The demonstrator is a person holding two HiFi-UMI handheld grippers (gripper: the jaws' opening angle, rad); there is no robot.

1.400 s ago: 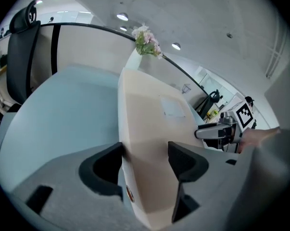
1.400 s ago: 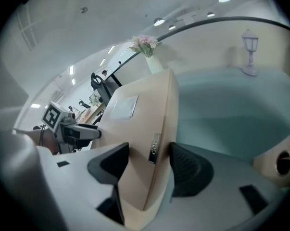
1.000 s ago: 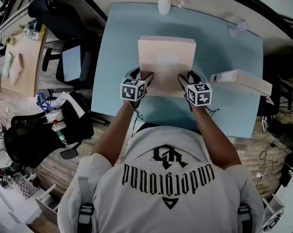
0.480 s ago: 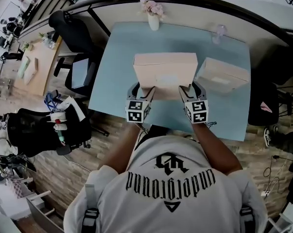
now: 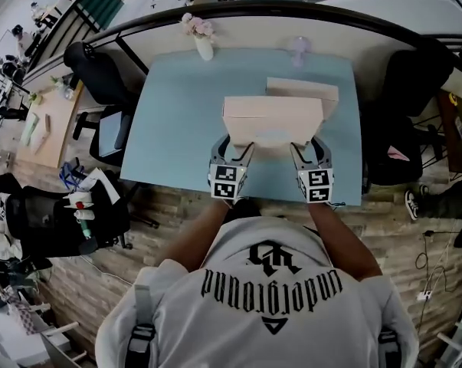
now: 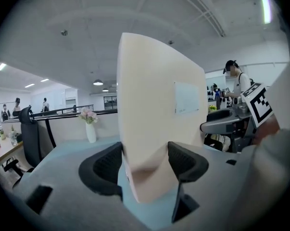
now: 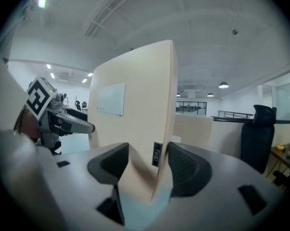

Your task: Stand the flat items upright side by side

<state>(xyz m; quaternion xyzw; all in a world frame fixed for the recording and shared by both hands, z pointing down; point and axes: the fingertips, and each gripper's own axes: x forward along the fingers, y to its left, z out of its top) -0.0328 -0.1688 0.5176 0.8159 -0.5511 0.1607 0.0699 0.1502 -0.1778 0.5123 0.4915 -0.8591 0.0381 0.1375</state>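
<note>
Blue table (image 5: 177, 129) | left gripper (image 5: 234, 149), right gripper (image 5: 309, 149) level, each clamping upright front box (image 5: 273, 119)

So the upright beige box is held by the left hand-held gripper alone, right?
Not alone. The right hand-held gripper also has its jaws closed on the beige box, as the right gripper view shows. The left hand-held gripper grips the other lower corner, and the box is upright.

"underground" upside down, on shirt (image 5: 270, 280) back
</note>
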